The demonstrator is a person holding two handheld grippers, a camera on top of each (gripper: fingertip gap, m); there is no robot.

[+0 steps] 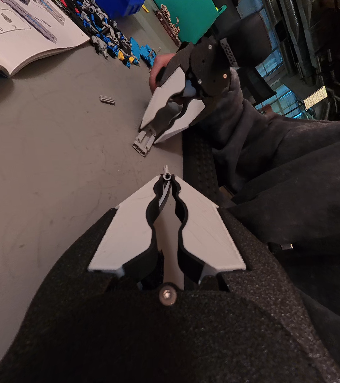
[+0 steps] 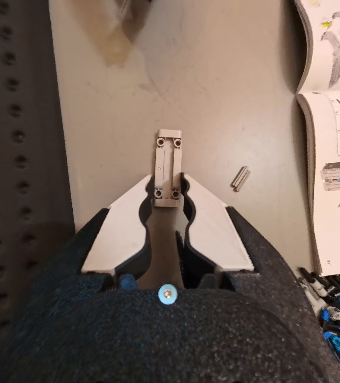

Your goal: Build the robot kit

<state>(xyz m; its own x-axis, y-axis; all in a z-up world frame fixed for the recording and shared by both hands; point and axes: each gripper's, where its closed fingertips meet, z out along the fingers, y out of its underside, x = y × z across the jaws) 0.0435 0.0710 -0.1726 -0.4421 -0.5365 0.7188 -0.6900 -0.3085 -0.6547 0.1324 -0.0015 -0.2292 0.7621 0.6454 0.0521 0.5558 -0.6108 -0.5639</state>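
Observation:
My left gripper (image 1: 167, 176) is shut on a small grey pin connector (image 1: 166, 173) whose tip sticks out past the fingertips, just above the grey table (image 1: 61, 165). My right gripper (image 2: 166, 176) is shut on a long grey panel piece (image 2: 168, 165) with round holes at its corners; the piece points forward over the table. In the left wrist view the right gripper (image 1: 147, 136) shows farther off, held by a hand, with the panel piece (image 1: 143, 144) at its tips touching the table. A short grey axle (image 1: 107, 99) lies loose on the table, also in the right wrist view (image 2: 240, 179).
An open instruction booklet (image 1: 20, 37) lies at the far left, also at right in the right wrist view (image 2: 335, 145). A pile of blue, black and grey small parts (image 1: 111, 35) lies beyond it. A black perforated mat (image 2: 15, 124) borders the table. A dark sleeve (image 1: 268, 145) is at right. There is about 12 cm between the tips of the two grippers.

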